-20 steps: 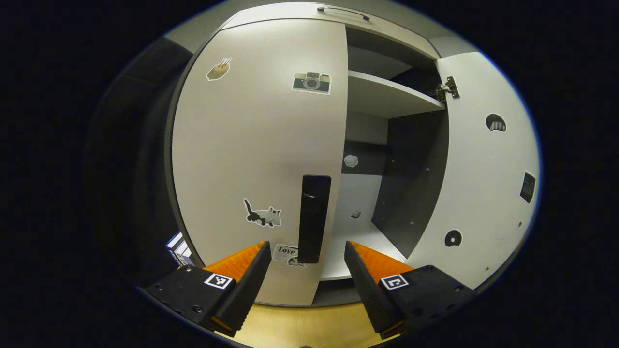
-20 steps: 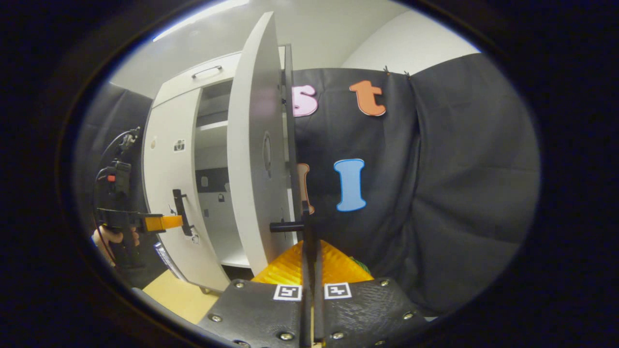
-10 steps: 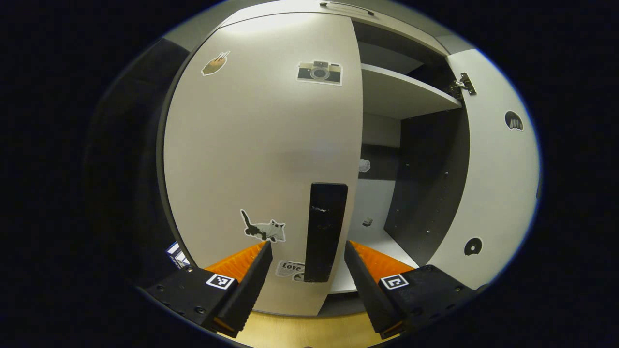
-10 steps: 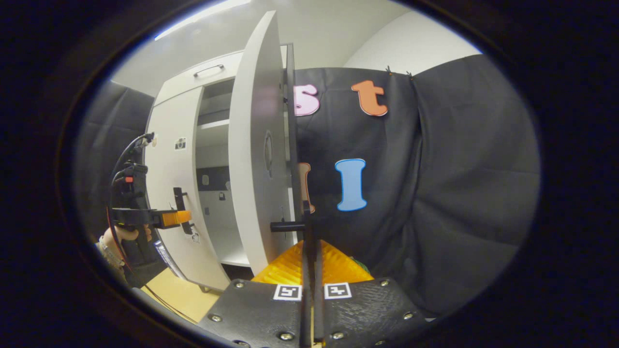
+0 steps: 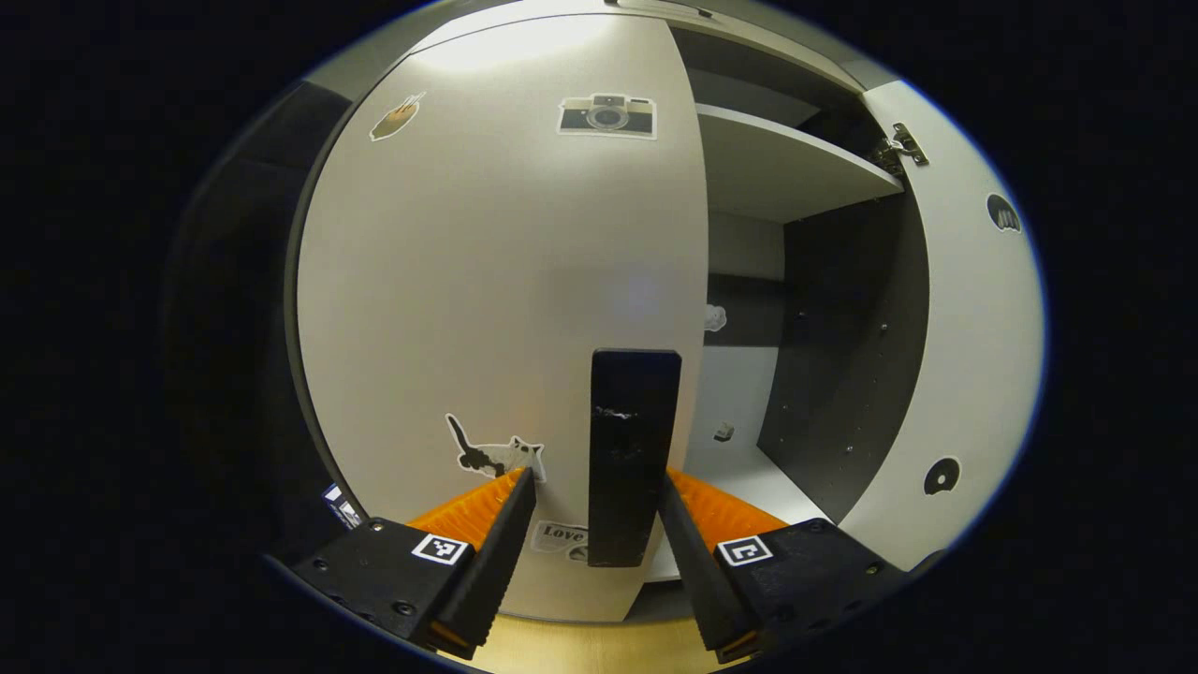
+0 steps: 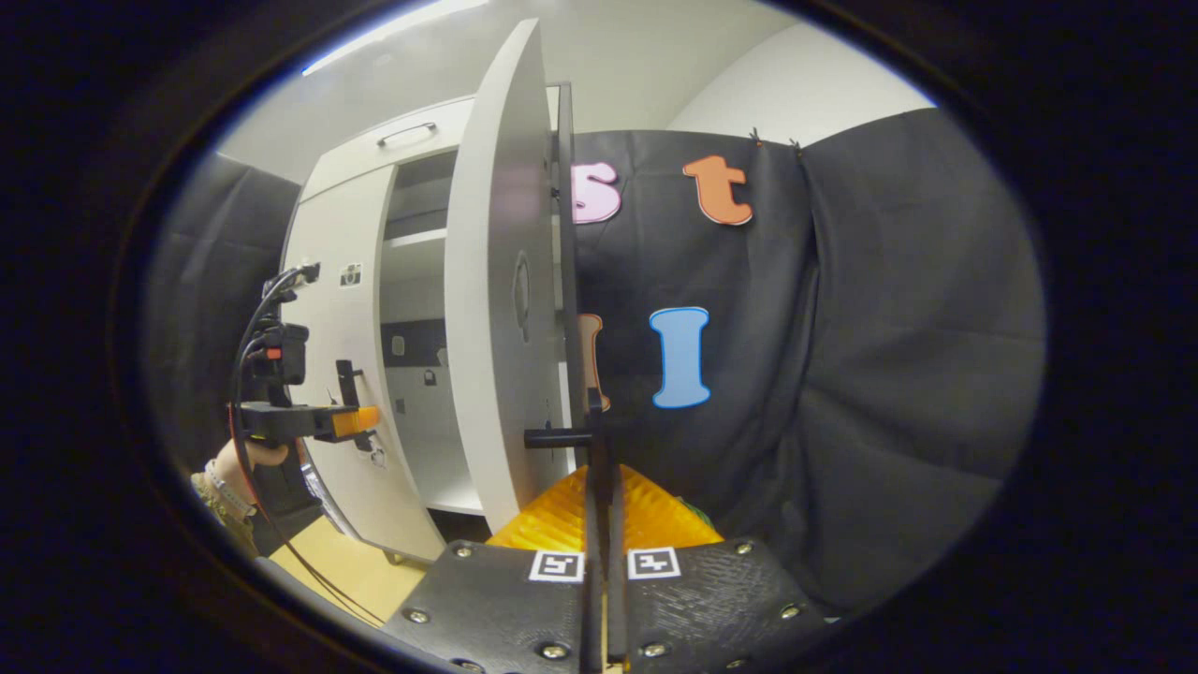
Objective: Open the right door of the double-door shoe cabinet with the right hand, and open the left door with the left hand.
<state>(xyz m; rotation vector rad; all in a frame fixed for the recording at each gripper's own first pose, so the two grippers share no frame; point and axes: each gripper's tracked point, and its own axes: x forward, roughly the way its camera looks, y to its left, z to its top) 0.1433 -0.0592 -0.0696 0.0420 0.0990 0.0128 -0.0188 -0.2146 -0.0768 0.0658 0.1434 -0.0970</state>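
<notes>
1. left gripper [image 5: 591, 524] fingers spread wide, straddling the left door handle [image 5: 634, 456], one finger each side, not pinching; handle is a vertical bar, long axis up-down, near the left door [image 5: 496, 281] free right edge
2. cabinet interior shelf [image 5: 777, 173] exposed in the middle; right door [image 5: 973, 328] swung open at the far right
3. right gripper [image 6: 599, 487] looks clamped on the right door handle [image 6: 560, 436]; right door [image 6: 496, 281] seen edge-on, open
4. vs 1.0 s ago: left gripper closer, handle now lies between the fingers, gap slightly narrower; right side unchanged
5. next, judged: close on the bar, pull outward
</notes>
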